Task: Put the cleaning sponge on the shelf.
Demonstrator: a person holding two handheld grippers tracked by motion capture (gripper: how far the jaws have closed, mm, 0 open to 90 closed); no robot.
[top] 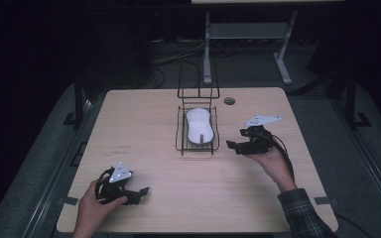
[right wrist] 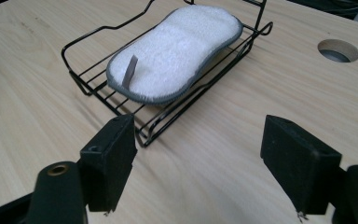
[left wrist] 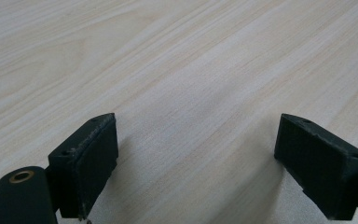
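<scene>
Soft, light white scrubbing pad with grey edging at centre frame looks easily pinched by its grey loop; right gripper gapes empty.

sponge white, grey edge+tab | rack blk wire | table lt wood grain | sleeve dk plaid

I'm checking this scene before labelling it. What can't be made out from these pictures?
- Underside of the white oval sponge pad with grey trim: hidden in the high view and right gripper view by its own body.
- Black wire rack: its upright back is cut off by the right gripper view's top edge.
- Small dark print on the pale wooden table: too small to read in the high view.
</scene>
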